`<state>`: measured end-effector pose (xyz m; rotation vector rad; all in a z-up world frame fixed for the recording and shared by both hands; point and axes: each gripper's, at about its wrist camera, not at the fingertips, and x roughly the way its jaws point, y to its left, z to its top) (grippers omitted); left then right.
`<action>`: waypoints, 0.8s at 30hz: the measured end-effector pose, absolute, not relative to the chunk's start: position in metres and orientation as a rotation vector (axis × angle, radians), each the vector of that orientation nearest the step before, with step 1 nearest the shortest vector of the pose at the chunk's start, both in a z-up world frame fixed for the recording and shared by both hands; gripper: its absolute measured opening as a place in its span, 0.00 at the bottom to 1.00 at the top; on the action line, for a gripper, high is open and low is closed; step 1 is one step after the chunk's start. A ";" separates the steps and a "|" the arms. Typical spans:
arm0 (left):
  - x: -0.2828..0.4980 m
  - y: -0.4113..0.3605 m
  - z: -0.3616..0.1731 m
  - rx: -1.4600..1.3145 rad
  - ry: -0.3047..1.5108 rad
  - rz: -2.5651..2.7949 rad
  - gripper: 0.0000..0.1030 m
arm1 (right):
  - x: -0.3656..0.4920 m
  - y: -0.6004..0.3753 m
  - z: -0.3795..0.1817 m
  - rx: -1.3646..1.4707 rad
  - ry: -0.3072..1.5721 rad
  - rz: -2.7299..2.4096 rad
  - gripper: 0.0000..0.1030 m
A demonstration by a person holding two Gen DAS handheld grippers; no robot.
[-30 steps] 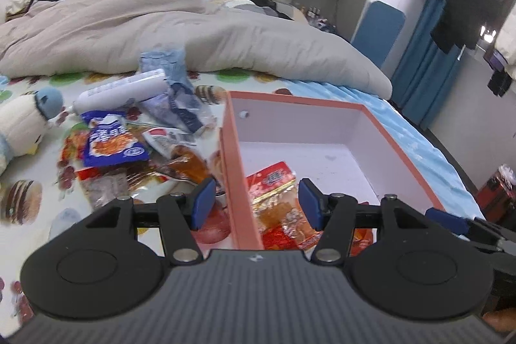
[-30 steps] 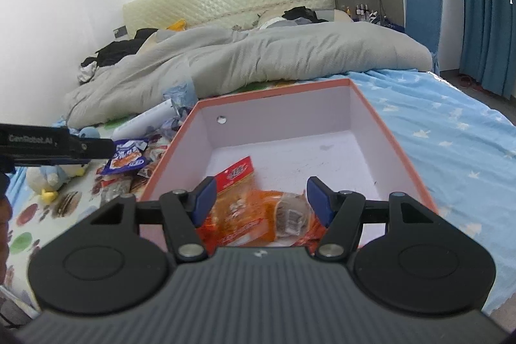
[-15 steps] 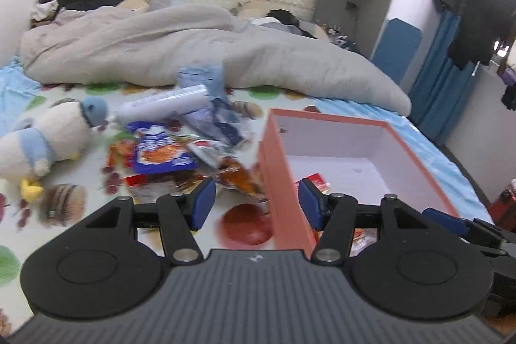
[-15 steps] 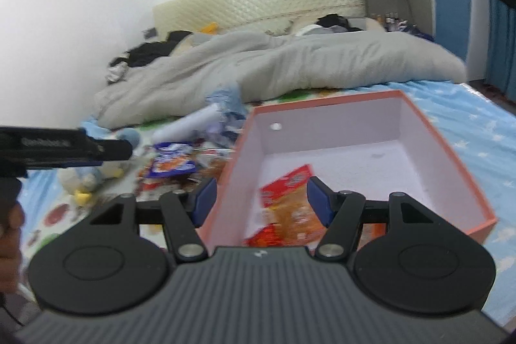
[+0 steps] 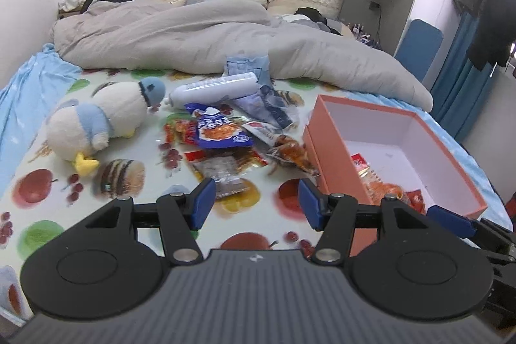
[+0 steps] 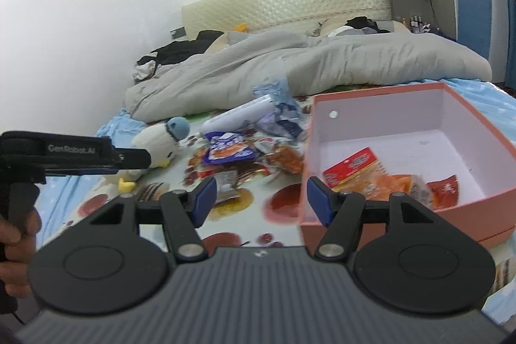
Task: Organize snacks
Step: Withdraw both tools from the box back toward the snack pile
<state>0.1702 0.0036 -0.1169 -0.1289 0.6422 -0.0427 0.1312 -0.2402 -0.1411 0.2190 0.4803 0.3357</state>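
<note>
A pile of snack packets (image 5: 225,147) lies on the fruit-print sheet, with a blue packet (image 5: 221,132) on top; the pile also shows in the right wrist view (image 6: 245,157). An open salmon-pink box (image 5: 332,147) stands to its right and holds several red and orange packets (image 6: 380,176). My left gripper (image 5: 256,203) is open and empty, above the sheet just short of the pile. My right gripper (image 6: 261,200) is open and empty, over the box's near left corner (image 6: 309,215).
A white and blue plush penguin (image 5: 106,121) lies left of the pile. A white tube (image 5: 213,89) and crumpled blue wrappers (image 5: 258,92) lie behind it. A grey duvet (image 5: 209,37) covers the far bed. The left gripper's body (image 6: 64,157) crosses the right view's left side.
Both grippers have drawn back and swung left, away from the box and toward the snack pile. Both stayed open and empty.
</note>
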 end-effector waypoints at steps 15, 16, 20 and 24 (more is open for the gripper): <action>0.156 0.062 -0.152 -0.253 0.677 0.028 0.61 | 0.133 -0.167 -0.154 0.103 0.531 0.410 0.62; 0.159 0.066 -0.156 -0.262 0.683 0.034 0.61 | 0.134 -0.164 -0.156 0.091 0.531 0.406 0.62; 0.178 0.077 -0.171 -0.297 0.714 0.035 0.61 | 0.151 -0.149 -0.165 0.013 0.532 0.359 0.62; 0.207 0.085 -0.186 -0.323 0.755 0.020 0.61 | 0.172 -0.139 -0.176 -0.031 0.544 0.322 0.61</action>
